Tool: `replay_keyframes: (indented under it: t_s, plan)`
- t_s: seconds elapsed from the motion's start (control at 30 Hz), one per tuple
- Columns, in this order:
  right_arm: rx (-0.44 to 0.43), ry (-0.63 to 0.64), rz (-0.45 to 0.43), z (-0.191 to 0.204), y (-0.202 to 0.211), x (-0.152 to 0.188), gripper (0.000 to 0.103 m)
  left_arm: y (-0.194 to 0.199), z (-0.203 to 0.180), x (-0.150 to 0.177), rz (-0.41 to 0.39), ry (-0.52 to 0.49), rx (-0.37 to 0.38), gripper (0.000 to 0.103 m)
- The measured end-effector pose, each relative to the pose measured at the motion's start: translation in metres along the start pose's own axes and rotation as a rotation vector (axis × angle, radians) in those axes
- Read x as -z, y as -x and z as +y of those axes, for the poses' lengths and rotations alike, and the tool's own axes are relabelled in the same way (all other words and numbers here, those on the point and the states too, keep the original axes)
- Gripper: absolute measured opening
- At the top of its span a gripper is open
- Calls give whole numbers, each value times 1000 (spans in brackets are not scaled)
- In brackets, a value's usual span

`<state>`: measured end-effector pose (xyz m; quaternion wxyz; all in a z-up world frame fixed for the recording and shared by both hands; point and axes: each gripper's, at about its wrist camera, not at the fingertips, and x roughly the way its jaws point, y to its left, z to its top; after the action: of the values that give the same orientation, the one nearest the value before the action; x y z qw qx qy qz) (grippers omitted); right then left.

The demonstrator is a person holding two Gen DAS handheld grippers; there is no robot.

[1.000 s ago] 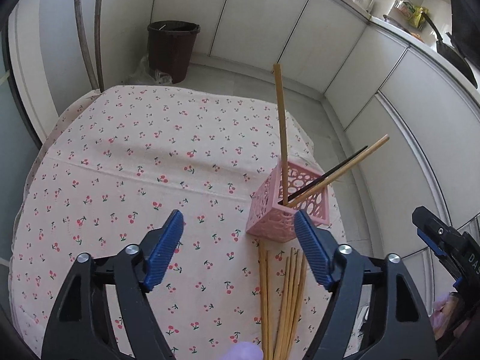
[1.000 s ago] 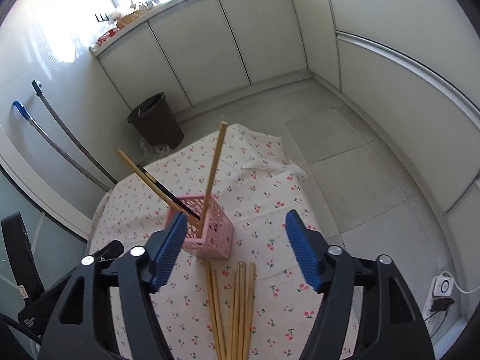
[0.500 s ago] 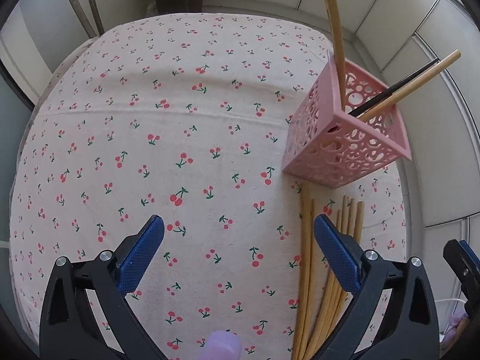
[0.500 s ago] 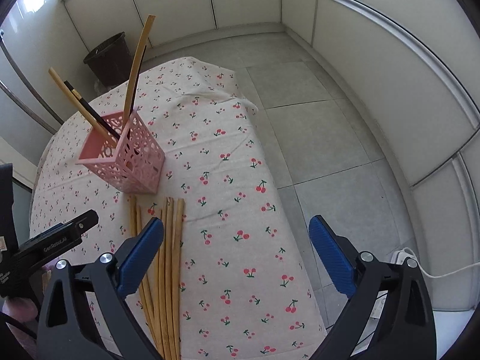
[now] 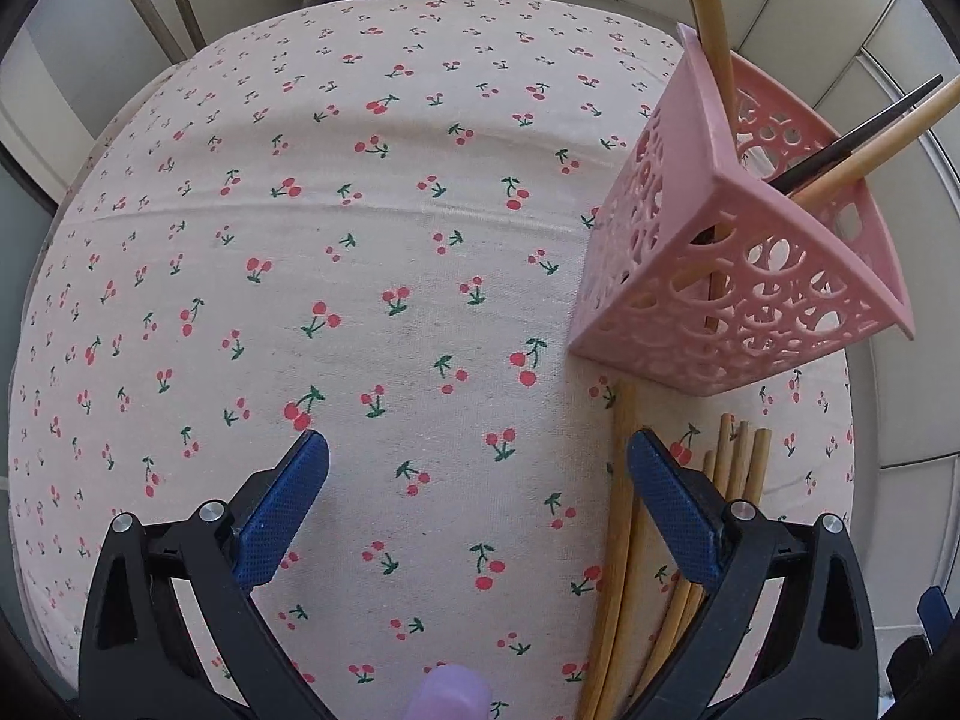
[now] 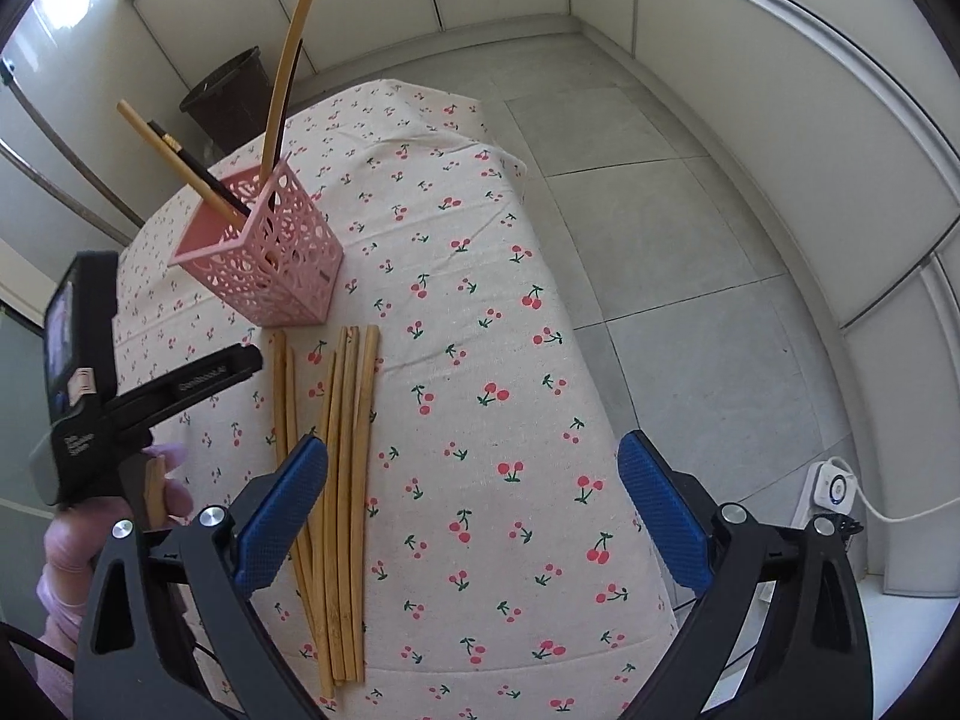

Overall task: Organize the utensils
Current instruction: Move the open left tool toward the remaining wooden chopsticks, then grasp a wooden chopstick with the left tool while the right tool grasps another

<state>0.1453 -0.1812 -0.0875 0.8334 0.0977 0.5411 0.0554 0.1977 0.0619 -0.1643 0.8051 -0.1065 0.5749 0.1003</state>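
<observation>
A pink perforated holder (image 5: 738, 276) (image 6: 264, 258) stands on the cherry-print tablecloth (image 5: 372, 240) (image 6: 480, 360), with two bamboo chopsticks and one black chopstick (image 6: 198, 171) leaning in it. Several loose bamboo chopsticks (image 6: 345, 450) (image 5: 618, 540) lie flat in front of the holder. My left gripper (image 5: 474, 504) hangs open just above the cloth, its right finger over the loose sticks. My right gripper (image 6: 474, 510) is open too, with its left finger above the same bundle. Neither holds anything. The left gripper body (image 6: 120, 396) and a gloved hand show in the right wrist view.
The table drops off on the right to a grey tiled floor (image 6: 660, 210). A dark bin (image 6: 231, 96) stands beyond the table by white cabinets. A white power strip (image 6: 831, 489) lies on the floor at the right. Two metal poles (image 5: 156, 6) lean at the back left.
Both grippers have dropped toward the table and tipped downward, so the holder and loose chopsticks look larger and nearer. Both sets of jaws have widened.
</observation>
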Motion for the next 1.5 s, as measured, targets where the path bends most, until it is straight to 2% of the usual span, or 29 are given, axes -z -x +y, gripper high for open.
replay_keyframes:
  t_s: [0.27, 0.33, 0.4, 0.47, 0.57, 0.67, 0.87, 0.97, 1.0, 1.13, 1.3, 1.33, 1.43, 1.47, 1.5]
  plan:
    - [-35, -41, 22, -8, -1, -3, 94, -25, -38, -5, -11, -38, -69, 97]
    - [-31, -33, 19, -6, -1, -3, 94, -29, -42, -5, -27, -46, -65, 95]
    - [-26, -28, 20, -4, -2, -4, 94, -28, -44, -4, -30, -60, -57, 88]
    - [-27, -24, 25, -3, -5, -4, 94, -20, -40, 1, -33, -81, -32, 68]
    - [-28, -24, 41, 0, -11, -4, 94, -13, -40, 7, -23, -123, -20, 48]
    - [-33, -31, 56, 0, -16, -4, 94, -9, -34, 12, -23, -181, -9, 39]
    - [-55, -81, 79, -1, -26, -8, 94, -2, -13, 30, -30, -223, -6, 15]
    - [-75, -114, 95, 0, -33, -10, 94, 3, -9, 40, -41, -222, 28, 9]
    - [-77, -122, 100, 0, -35, -11, 94, 10, 5, 47, -39, -218, 54, 8]
    - [-83, -134, 101, 4, -41, -13, 94, 27, 28, 53, -25, -161, 164, 7]
    - [-81, -113, 87, 16, -50, -19, 93, 68, 56, 61, -79, -105, 220, 7]
    - [-73, -109, 83, 19, -53, -20, 87, 79, 61, 62, -102, -96, 232, 7]
    - [-52, -94, 99, 26, -67, -24, 56, 107, 69, 72, -159, -72, 268, 7]
    - [-55, -103, 106, 27, -72, -24, 48, 113, 77, 72, -179, -68, 278, 7]
    - [-59, -117, 110, 27, -77, -25, 46, 121, 75, 75, -199, -68, 281, 7]
